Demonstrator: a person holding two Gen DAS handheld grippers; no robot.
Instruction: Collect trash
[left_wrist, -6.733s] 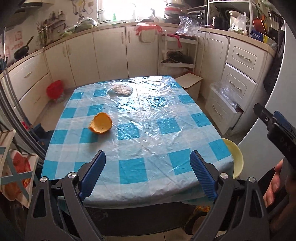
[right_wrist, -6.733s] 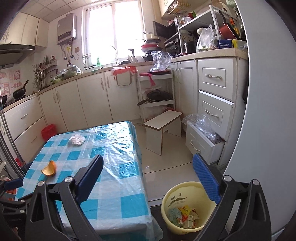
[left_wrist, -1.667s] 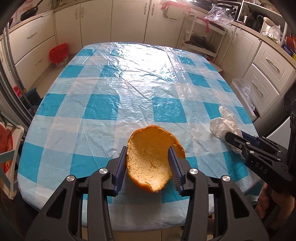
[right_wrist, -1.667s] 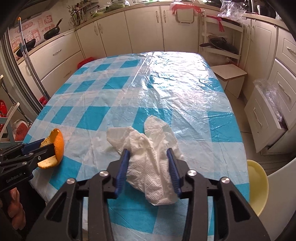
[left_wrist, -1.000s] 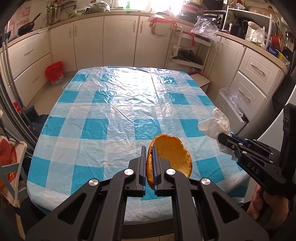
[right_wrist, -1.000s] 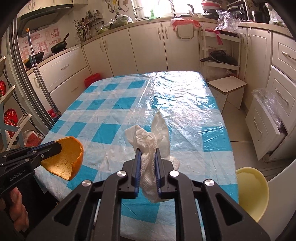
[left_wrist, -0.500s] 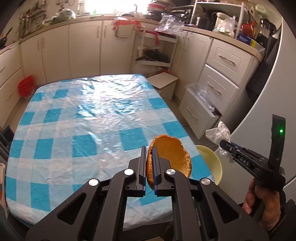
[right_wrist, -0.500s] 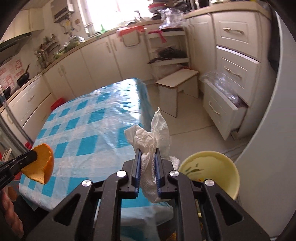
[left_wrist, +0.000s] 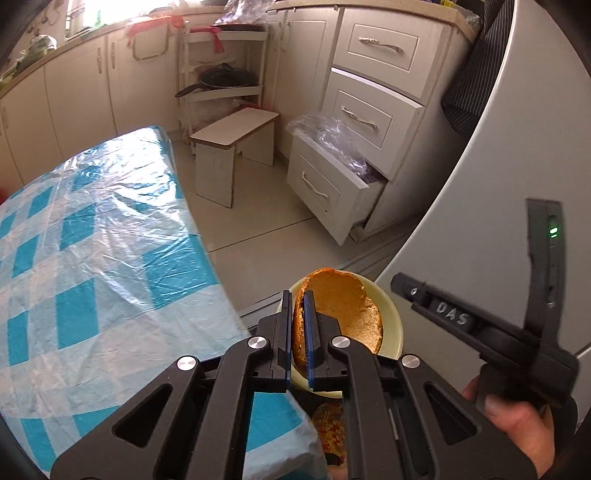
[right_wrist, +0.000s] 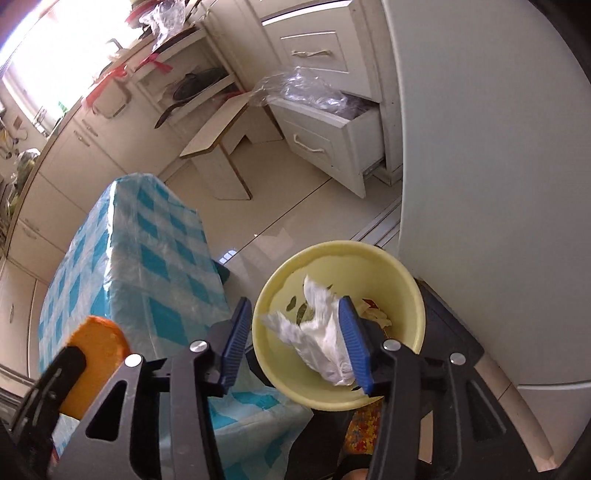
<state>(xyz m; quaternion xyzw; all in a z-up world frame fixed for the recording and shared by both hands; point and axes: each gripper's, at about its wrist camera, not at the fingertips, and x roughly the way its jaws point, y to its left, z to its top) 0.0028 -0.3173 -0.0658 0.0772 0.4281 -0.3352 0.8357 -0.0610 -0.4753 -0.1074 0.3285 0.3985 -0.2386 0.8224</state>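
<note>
My worktop (left_wrist: 92, 258) with its blue-checked cloth lies to the left in both wrist views, and the yellow bin (right_wrist: 413, 295) stands on the floor off its near right corner, hard against the pale curved appliance (left_wrist: 480, 184); that bin is what the coming move turns on. My right gripper (right_wrist: 295, 332) hangs over the bin's mouth, so the bin lies straight below and ahead of its jaws. They have just been opening and now stand spread, with the crumpled white tissue (right_wrist: 317, 332) between them: it leans against the right-hand pad, well clear of the left one, its long axis slanting from far left to near right, so I judge it is let go and about to fall in. My left gripper (left_wrist: 298, 332) is the farther of the two from the drop: in its own view the bin shows just beyond and to the right of the jaws, half hidden by the orange peel (left_wrist: 340, 317), which they pinch by one edge, pressed nearly together, the cupped half standing on edge and opening to the right. Half a second ago the tissue was clamped tight in my right jaws and the bin sat off to the near right; now the bin fills the space beneath them, and the table has slid away to the left.
</note>
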